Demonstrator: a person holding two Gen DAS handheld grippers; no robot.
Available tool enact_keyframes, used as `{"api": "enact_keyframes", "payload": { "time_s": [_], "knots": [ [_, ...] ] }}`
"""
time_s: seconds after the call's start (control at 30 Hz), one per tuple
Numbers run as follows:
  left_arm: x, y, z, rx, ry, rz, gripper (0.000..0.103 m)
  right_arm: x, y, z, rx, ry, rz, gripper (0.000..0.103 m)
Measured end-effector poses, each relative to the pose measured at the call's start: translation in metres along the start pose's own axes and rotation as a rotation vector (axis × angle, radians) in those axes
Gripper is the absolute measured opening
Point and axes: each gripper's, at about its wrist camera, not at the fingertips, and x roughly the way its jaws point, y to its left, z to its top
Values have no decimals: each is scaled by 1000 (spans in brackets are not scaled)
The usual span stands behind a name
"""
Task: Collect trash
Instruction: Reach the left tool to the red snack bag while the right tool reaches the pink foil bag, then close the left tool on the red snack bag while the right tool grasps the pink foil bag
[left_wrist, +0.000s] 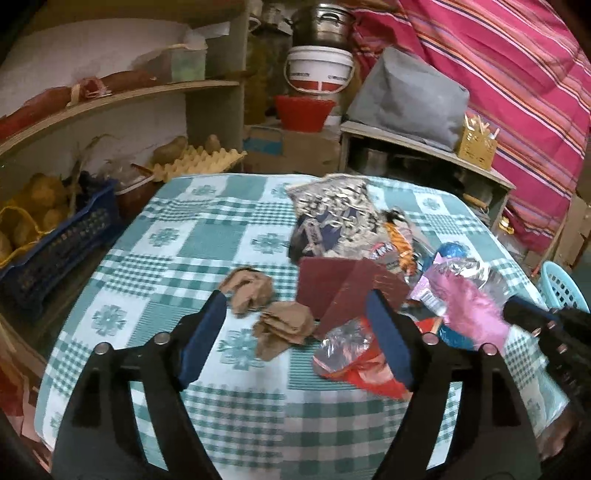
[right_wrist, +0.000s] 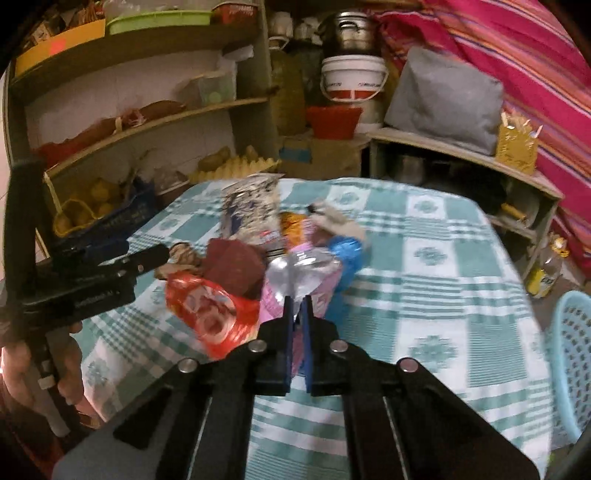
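A heap of trash lies on the checked tablecloth (left_wrist: 207, 229): a silver patterned bag (left_wrist: 328, 210), a maroon folded card (left_wrist: 343, 291), crumpled brown paper (left_wrist: 280, 325), a red wrapper (left_wrist: 354, 362) and a pink-and-silver wrapper (left_wrist: 461, 295). My left gripper (left_wrist: 295, 306) is open and empty above the brown paper and the card. My right gripper (right_wrist: 297, 302) is shut on the pink-and-silver wrapper (right_wrist: 295, 273) at the near side of the heap. It enters the left wrist view (left_wrist: 532, 314) from the right.
A light blue plastic basket (right_wrist: 572, 350) stands off the table's right edge. Shelves with an egg tray (left_wrist: 195, 162) and a blue crate of potatoes (left_wrist: 55, 240) are at the left. A white bucket (left_wrist: 319, 70), a red bowl and a grey cushion stand behind the table.
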Motion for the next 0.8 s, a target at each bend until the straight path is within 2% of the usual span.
{"api": "enact_keyframes", "payload": {
  "time_s": [0.2,0.47,0.5,0.53,0.57,0.6,0.63,0.67,0.73,0.8],
  "knots": [
    [15,-18,-9,64,52,-35,78,-17,-42,-3,-3,13,-103,2],
    [27,-34,-27,131,114,-52,78,-10,-88,-29,34,121,-177,4],
    [31,-35,-29,133,128,-49,78,-8,-90,-33,34,136,-187,9],
    [33,-36,-30,134,136,-48,78,-5,-92,-36,37,148,-193,32],
    [36,-37,-31,134,147,-52,77,-4,-93,-38,40,150,-198,50],
    [38,-37,-33,134,155,-59,72,-4,-94,-39,44,145,-209,74],
    [40,-38,-34,135,162,-67,61,-4,-93,-40,44,133,-219,74],
    [41,-40,-35,139,173,-78,55,-3,-91,-39,38,137,-219,74],
    [41,-43,-37,148,175,-90,32,-1,-86,-37,35,131,-212,74],
    [39,-46,-37,158,171,-106,20,-1,-80,-35,30,123,-207,74]
  ]
}}
